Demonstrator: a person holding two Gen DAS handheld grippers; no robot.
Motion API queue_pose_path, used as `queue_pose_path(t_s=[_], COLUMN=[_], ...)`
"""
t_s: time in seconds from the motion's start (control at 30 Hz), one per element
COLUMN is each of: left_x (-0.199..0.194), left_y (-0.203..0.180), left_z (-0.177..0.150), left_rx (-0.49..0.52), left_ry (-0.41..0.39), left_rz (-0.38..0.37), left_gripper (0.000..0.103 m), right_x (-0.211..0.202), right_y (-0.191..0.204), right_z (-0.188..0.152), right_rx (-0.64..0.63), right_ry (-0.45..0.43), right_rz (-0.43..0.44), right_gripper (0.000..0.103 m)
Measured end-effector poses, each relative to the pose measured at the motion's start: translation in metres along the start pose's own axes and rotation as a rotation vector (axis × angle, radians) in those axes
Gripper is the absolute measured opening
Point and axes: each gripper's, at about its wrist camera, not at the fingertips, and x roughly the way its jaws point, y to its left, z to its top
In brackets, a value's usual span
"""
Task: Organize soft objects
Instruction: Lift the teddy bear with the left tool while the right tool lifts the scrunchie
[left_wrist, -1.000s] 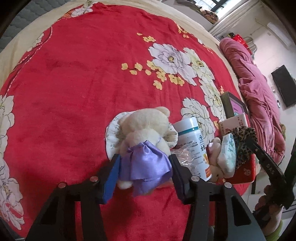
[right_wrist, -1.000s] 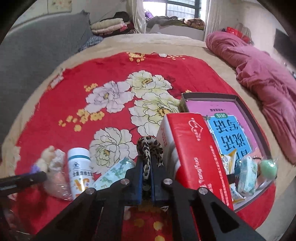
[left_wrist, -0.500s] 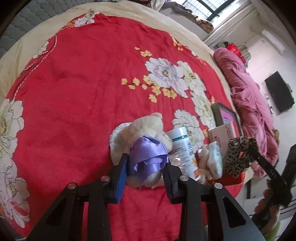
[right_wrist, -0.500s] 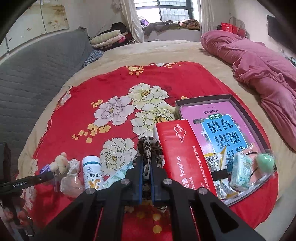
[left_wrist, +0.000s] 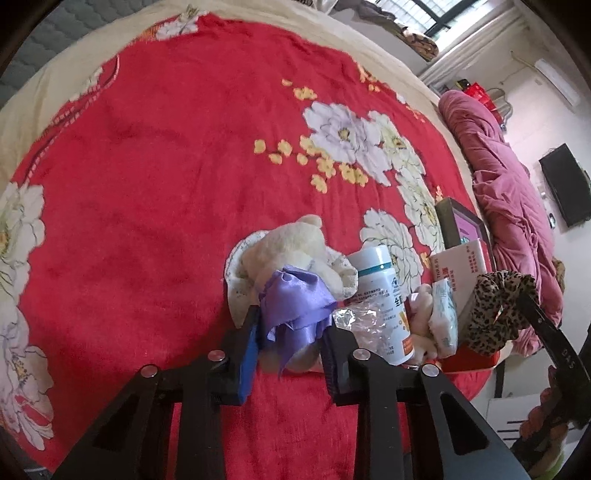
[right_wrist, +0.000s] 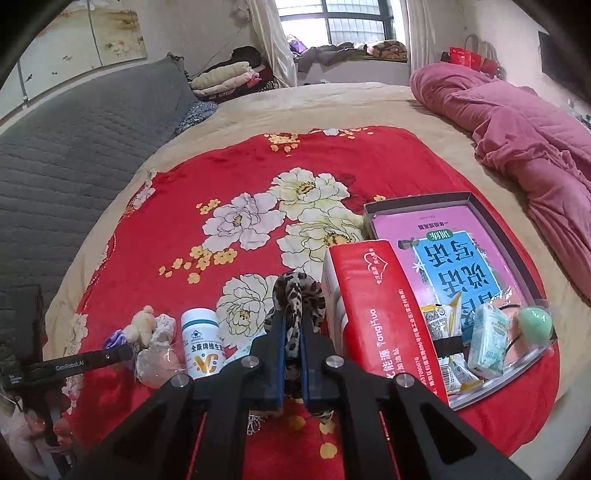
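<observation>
My left gripper (left_wrist: 290, 345) is shut on the purple bow (left_wrist: 295, 308) of a cream teddy bear (left_wrist: 291, 247), held over the red flowered blanket (left_wrist: 147, 184). The bear also shows small in the right wrist view (right_wrist: 142, 326). My right gripper (right_wrist: 291, 343) is shut on a leopard-print scrunchie (right_wrist: 299, 295), raised above the blanket beside a red carton (right_wrist: 384, 314). The scrunchie also shows at the right of the left wrist view (left_wrist: 498, 310).
A white vitamin bottle (right_wrist: 203, 343), a crinkled clear wrapper (right_wrist: 155, 365) and a tissue pack (left_wrist: 445, 317) lie near the bear. An open box (right_wrist: 517, 240) holds a pink book, snack packets, a tissue pack and a green egg-shaped sponge (right_wrist: 535, 321). A pink quilt (right_wrist: 517, 129) lies right.
My left gripper has closed tighter on the bear's purple bow and lifted it. My right gripper, still holding the scrunchie, has risen and pulled back from the blanket.
</observation>
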Motion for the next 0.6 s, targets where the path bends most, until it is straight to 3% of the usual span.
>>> queue_pose_path(t_s=[0.6], left_x=[-0.07], left_y=[-0.066], left_z=[0.0], left_rx=[0.15], left_ry=[-0.127], left_rz=[-0.017], left_gripper=[0.029], right_x=[-0.046], right_y=[-0.006], right_z=[0.012], right_rx=[0.019], right_ry=[-0.093], right_rz=[0.024], right_gripper=[0.006])
